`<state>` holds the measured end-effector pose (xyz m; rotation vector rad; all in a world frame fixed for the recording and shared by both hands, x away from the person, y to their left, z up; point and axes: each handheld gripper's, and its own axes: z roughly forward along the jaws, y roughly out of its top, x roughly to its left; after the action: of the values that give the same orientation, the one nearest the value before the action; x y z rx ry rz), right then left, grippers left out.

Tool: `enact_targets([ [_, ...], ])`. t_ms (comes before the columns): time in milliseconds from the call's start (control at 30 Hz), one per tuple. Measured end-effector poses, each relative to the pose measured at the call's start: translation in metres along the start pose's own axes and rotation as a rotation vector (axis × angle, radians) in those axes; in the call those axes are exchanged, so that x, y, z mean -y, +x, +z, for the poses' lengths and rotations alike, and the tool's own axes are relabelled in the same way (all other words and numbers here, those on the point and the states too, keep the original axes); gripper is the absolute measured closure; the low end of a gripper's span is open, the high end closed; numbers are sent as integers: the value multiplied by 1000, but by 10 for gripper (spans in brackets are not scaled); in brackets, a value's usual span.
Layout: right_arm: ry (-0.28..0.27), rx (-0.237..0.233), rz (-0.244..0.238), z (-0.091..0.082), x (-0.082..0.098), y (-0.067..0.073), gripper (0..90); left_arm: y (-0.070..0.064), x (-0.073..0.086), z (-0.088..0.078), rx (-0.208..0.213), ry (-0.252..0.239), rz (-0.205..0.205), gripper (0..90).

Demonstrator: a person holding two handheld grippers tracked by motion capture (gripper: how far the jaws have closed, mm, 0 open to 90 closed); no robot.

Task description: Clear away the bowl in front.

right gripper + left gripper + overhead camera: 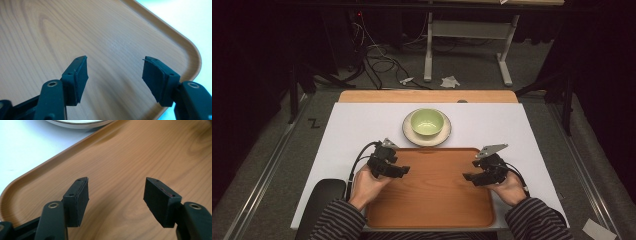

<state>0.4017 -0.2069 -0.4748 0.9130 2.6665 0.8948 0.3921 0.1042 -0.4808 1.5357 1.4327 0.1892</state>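
Both the left gripper (401, 171) and right gripper (470, 177) are held with jaws spread, empty, over the wooden tray (432, 210). The green bowl (427, 122) on its plate (408, 131) sits at 12 o'clock, just beyond the tray; a careless reach could tip it.

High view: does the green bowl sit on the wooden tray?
No, the green bowl rests on a plate beyond the wooden tray.

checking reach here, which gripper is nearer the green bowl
Left. The left gripper sits just below and left of the green bowl; the right gripper is farther off, below and right of it.
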Motion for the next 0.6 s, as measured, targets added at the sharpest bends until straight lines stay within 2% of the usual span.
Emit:
enact_targets([
  [133, 5, -1, 13, 0, 0, 1, 390, 2, -2, 0, -1, -1, -19, 364],
  [400, 9, 1, 7, 1, 0, 1, 388, 2, -1, 1, 4, 4, -19, 357],
  [567, 12, -4, 24, 2, -1, -2, 388, 2, -3, 0, 19, -2, -32, 356],
  [600, 11, -3, 28, 3, -1, -2, 389, 2, -4, 0, 36, 2, -36, 361],
])
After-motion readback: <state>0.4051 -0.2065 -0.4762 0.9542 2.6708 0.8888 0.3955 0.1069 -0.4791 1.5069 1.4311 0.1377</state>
